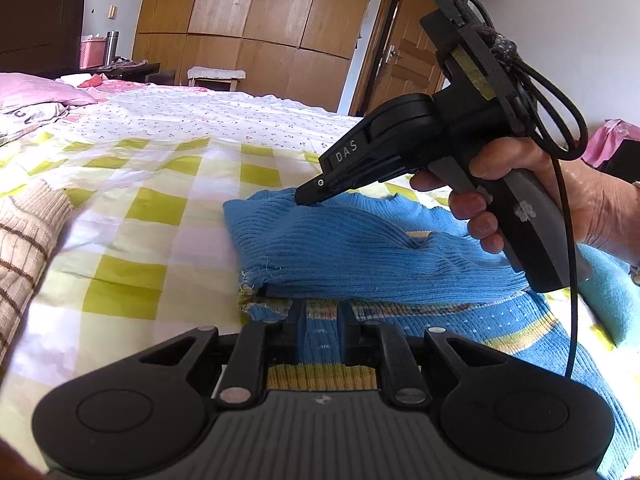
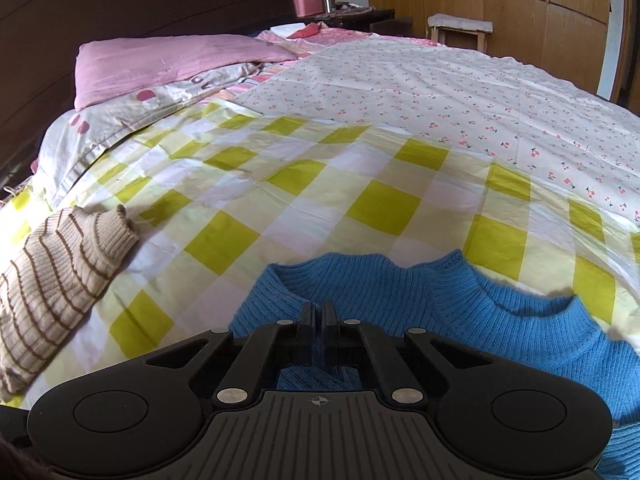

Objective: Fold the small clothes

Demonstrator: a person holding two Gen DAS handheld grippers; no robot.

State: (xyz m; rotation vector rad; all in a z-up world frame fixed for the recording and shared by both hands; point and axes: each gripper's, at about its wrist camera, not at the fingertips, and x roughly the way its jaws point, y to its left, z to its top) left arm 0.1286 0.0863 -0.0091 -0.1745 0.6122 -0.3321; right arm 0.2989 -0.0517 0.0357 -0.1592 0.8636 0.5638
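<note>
A small blue knit sweater (image 1: pixel 360 240) with a yellow striped hem lies partly folded on the bed. My left gripper (image 1: pixel 322 312) is open, its fingers resting on the sweater's lower layer just under the folded-over blue part. My right gripper (image 1: pixel 306 196) shows in the left wrist view, held by a hand, its tips shut on the far edge of the blue fold. In the right wrist view the right gripper (image 2: pixel 319 316) is shut on blue knit fabric near the sweater's collar (image 2: pixel 440 280).
The bed has a yellow-checked and cherry-print cover (image 2: pixel 360 168). A beige brown-striped knit garment (image 2: pixel 56 276) lies at the left; it also shows in the left wrist view (image 1: pixel 28 232). A pink pillow (image 2: pixel 160 64) lies by the dark headboard. Wooden wardrobes (image 1: pixel 260 12) stand behind.
</note>
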